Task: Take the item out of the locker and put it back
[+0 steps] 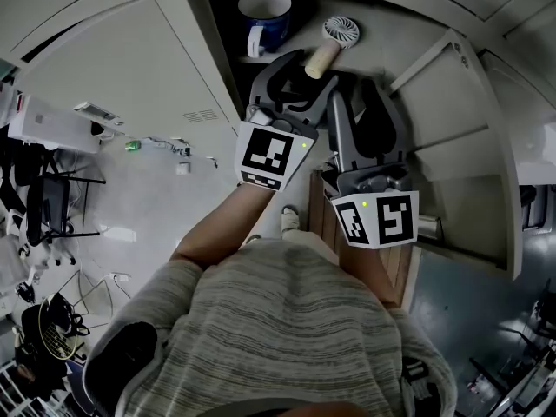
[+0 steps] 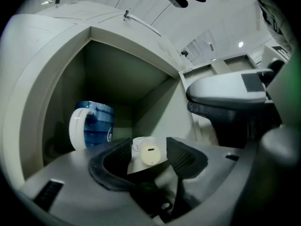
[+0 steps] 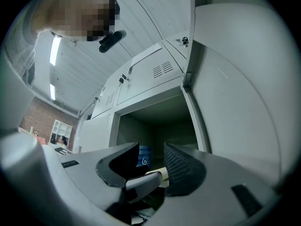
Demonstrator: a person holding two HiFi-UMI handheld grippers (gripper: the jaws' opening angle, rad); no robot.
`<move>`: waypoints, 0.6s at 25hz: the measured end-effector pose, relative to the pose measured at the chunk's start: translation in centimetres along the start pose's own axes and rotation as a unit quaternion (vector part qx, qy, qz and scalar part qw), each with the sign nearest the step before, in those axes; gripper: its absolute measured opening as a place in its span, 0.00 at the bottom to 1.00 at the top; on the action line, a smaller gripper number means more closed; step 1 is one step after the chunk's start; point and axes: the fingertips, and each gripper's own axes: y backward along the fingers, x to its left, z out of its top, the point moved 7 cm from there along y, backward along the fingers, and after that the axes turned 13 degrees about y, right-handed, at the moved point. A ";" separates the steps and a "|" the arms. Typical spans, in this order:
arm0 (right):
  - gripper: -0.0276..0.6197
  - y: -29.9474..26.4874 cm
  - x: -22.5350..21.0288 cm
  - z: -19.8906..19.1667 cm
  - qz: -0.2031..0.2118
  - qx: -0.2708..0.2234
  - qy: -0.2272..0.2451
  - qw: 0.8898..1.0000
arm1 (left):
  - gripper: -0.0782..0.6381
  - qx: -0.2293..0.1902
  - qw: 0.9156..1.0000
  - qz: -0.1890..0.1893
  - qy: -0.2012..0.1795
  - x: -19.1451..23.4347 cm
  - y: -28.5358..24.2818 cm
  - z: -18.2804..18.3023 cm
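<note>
I see the left hand-held gripper (image 2: 148, 146) reaching into the open locker (image 2: 123, 74), its jaws standing apart. The small fan (image 2: 149, 153) lies on the locker shelf between them, with the round cream end of its handle facing me in the left gripper view. There is a gap on either side of the handle, so neither pad presses on it. In the head view the fan's white head points to the far side, deeper into the compartment, and the handle runs back toward the left hand-held gripper.

A blue mug (image 2: 92, 125) with a white handle stands on the same shelf, to the left of the fan and a little farther in, apart from it.

The right hand-held gripper (image 3: 150, 149) sits just to the right of the left one, nearer me, at the locker's mouth. Its jaws are apart too and grip nothing. Through them I see part of the left hand-held gripper, the cream handle and the mug beyond.
</note>
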 end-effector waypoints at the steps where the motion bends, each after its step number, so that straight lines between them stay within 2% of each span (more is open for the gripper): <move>1: 0.29 0.0 0.1 0.0 0.000 0.000 0.000 1.000 | 0.42 0.000 1.000 0.001 0.001 0.1 0.3 0.1; 13: 0.29 0.5 2.1 0.5 0.007 0.004 0.007 1.000 | 0.42 0.001 1.000 -0.019 0.020 -0.3 4.2 0.6; 15: 0.29 0.9 2.6 0.6 0.006 0.005 0.008 1.000 | 0.39 0.001 1.000 -0.020 0.023 -0.4 4.9 0.6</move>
